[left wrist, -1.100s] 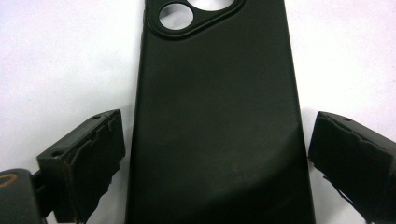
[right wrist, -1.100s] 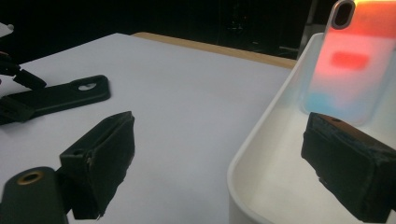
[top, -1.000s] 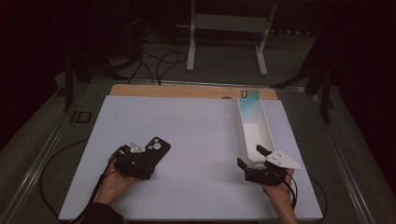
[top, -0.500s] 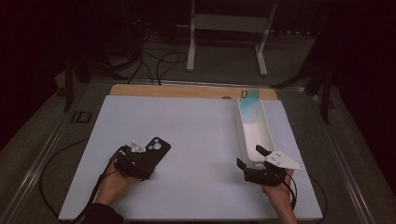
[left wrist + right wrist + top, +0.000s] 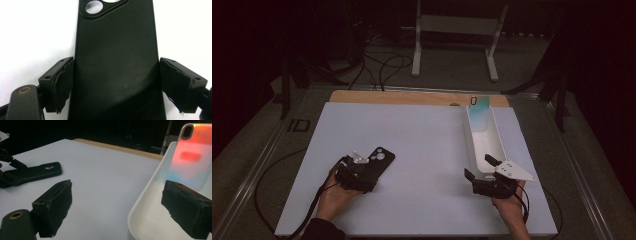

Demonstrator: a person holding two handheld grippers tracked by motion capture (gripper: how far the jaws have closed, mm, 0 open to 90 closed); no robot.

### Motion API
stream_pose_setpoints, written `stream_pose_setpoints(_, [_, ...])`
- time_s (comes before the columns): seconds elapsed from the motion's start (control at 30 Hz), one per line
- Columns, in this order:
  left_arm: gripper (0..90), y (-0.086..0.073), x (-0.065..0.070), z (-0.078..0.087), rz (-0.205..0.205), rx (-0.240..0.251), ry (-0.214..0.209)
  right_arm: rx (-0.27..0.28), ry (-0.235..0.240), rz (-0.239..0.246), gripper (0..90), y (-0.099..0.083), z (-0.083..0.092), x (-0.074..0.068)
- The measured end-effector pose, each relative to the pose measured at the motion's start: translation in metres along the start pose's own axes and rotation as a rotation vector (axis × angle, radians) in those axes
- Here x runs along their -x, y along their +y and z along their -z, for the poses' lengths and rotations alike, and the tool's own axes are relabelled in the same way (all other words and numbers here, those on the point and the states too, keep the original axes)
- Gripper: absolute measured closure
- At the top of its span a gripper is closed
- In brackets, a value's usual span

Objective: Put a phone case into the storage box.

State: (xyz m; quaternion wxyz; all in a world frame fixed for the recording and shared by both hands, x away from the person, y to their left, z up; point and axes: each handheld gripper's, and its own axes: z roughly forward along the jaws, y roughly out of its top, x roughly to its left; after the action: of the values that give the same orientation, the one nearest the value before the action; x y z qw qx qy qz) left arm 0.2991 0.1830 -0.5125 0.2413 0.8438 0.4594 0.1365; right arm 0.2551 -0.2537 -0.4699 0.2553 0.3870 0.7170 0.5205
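black phone case [image 5: 116,62] lies flat on the white worktop [image 5: 422,140], at its near left. left claw [image 5: 362,172] straddles the case; its jaws have just been closing and sit at the case's edges, contact uncertain. right claw [image 5: 486,167] stands open, holding nothing, astride the near end wall of the white tray [image 5: 499,145].

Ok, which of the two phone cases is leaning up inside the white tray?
The shiny iridescent case, propped at the tray's far end; the black case lies flat on the table.
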Motion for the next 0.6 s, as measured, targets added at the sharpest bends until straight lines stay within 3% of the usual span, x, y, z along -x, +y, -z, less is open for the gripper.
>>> stream_pose_setpoints(0.4, [16.7,0.006,0.006,0.018,-0.014,0.078,0.024,0.000,0.013,0.002,9.5,0.005,-0.002,-0.002])
stream_pose_setpoints(0.6, [16.6,0.010,0.012,0.027,-0.030,0.142,0.031,0.000,0.037,-0.002,9.4,0.012,-0.004,-0.004])
